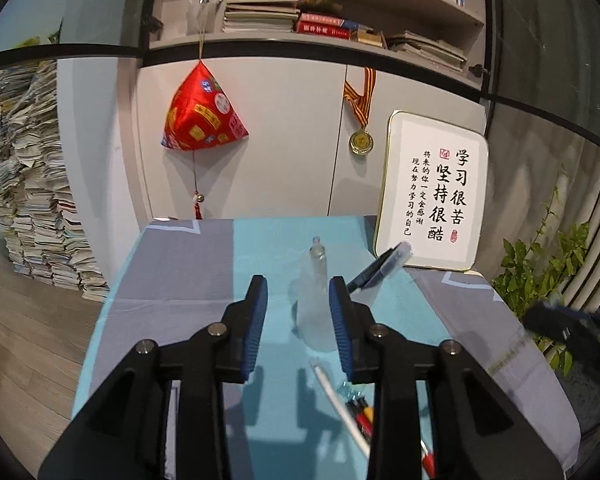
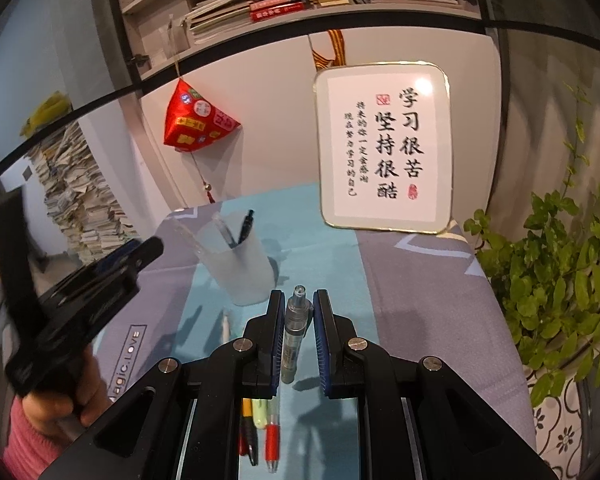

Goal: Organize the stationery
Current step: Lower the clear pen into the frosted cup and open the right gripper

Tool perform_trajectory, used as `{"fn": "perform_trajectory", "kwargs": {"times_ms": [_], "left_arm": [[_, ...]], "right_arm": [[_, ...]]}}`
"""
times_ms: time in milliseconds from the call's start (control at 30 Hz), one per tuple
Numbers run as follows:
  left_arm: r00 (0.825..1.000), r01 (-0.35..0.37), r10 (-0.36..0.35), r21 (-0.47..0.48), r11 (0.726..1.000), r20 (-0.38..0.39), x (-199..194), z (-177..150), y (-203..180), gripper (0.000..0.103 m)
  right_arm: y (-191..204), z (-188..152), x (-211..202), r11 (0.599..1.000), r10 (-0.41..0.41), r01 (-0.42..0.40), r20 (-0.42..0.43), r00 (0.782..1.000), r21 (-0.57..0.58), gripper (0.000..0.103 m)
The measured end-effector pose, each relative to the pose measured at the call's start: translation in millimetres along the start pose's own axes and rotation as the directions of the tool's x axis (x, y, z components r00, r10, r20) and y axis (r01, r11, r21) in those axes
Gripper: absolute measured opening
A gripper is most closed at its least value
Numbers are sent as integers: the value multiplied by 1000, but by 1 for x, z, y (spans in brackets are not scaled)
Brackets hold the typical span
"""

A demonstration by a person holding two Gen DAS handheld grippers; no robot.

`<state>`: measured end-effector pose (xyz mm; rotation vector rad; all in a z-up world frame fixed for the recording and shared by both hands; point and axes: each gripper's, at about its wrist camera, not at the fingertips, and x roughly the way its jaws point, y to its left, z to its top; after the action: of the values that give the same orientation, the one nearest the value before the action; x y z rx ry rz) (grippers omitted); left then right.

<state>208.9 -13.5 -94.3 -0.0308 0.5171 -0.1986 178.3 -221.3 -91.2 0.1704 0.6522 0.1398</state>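
**A:** Two grippers up, so what's each one doing relative to the cup?

**B:** Nearest the right wrist camera, a few pens (image 2: pixel 260 428) lie on the tablecloth (image 2: pixel 412 280) under the right gripper (image 2: pixel 297 312), on the near side of the cup: a red one, a yellow-green one and a darker one. That gripper is pinching a clear pen (image 2: pixel 293 340) between its blue pads (image 2: pixel 278 332), with the pen pointing forward along the fingers. It sits just short of the cup (image 2: pixel 242 264).

**A:** And the left one?

**B:** The left gripper (image 1: pixel 298 320) is spread wide with nothing between its fingers. In its view the cup (image 1: pixel 314 316) stands right in front, its base between the fingertips, but I can't tell if they touch it. A white pen (image 1: pixel 340 408) lies on the cloth just on the near side.

**A:** Anything in the cup already?

**B:** Yep, it's upright and frosted, with a black pen (image 2: pixel 245 227), a clear one and a ruler-like strip sticking out.

**A:** Behind it?

**B:** A framed calligraphy board (image 2: pixel 384 148) leans on the cabinet past the cup, to its right. A red pyramid ornament (image 2: pixel 198 120) hangs beyond the cup, and a green plant (image 2: pixel 560 280) sits far off to its right.
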Motion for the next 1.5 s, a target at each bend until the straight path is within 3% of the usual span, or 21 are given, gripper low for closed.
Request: {"fn": "perform_trajectory", "kwargs": {"times_ms": [433, 800, 1033, 1300, 1500], "left_arm": [[999, -25, 23, -51, 998, -39, -36, -36, 34, 40], [998, -60, 59, -79, 995, -17, -45, -48, 54, 44], [998, -59, 57, -76, 995, -25, -44, -52, 59, 48], [997, -68, 65, -81, 994, -36, -41, -56, 64, 49], [996, -64, 59, -67, 996, -63, -35, -61, 60, 49]], "right_arm": [[53, 37, -14, 994, 20, -10, 92, 996, -113, 15], [91, 79, -2, 989, 23, 0, 157, 987, -147, 15], [102, 94, 25, 990, -5, 26, 149, 989, -141, 15], [102, 88, 58, 987, -66, 84, 130, 989, -135, 15], [101, 80, 71, 988, -54, 65, 87, 995, -137, 15]]}}
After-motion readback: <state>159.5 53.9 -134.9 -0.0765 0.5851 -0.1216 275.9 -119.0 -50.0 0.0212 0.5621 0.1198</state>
